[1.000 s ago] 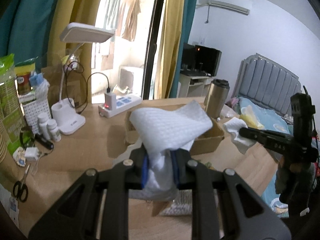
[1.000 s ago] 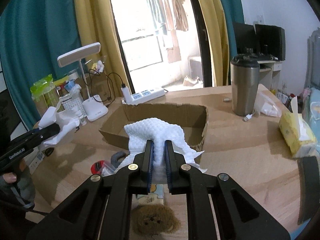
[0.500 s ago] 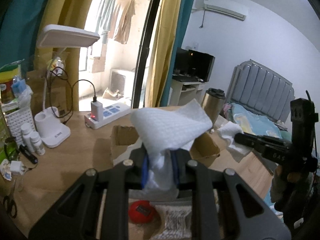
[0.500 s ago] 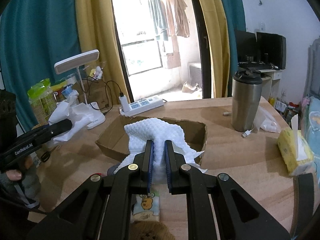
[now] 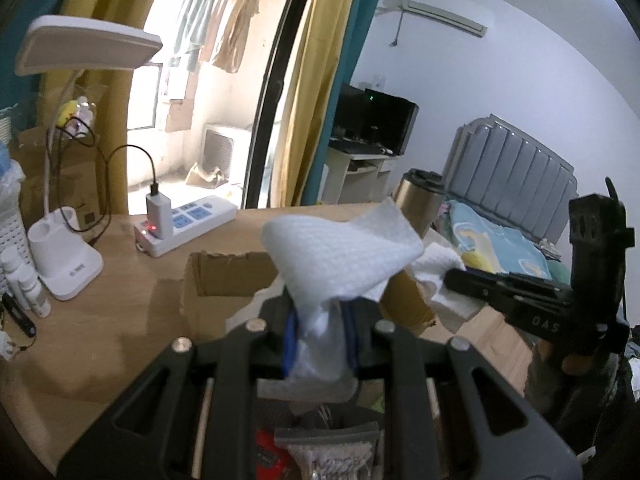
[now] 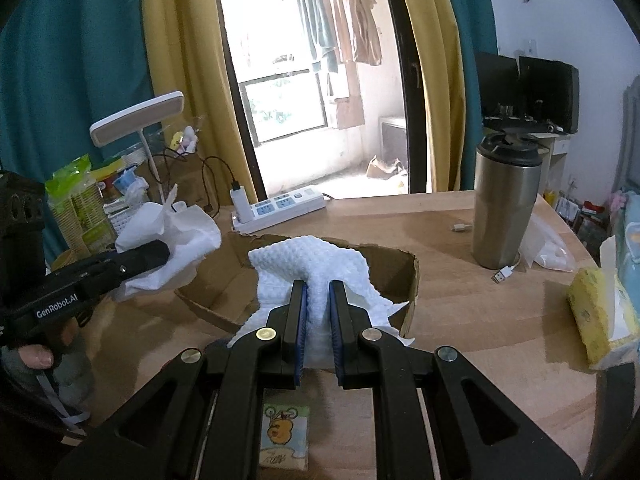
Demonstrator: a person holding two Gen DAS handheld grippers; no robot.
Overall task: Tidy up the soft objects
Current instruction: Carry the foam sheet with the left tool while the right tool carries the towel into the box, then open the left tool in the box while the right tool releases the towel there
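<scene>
Both grippers hold cloths above the box.
Left gripper point(image 5: 320, 336) pinches one white cloth point(image 5: 340, 264); right gripper point(image 6: 318, 320) pinches another cloth point(image 6: 312, 268) over the cardboard box point(image 6: 412, 280).

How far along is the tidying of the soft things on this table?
Nothing shows in the cardboard box yet. In hand: the left gripper and the right gripper are each shut on a white cloth, both held up near the box. Left: put both cloths away, then the small cartoon tissue pack lying on the table.
</scene>
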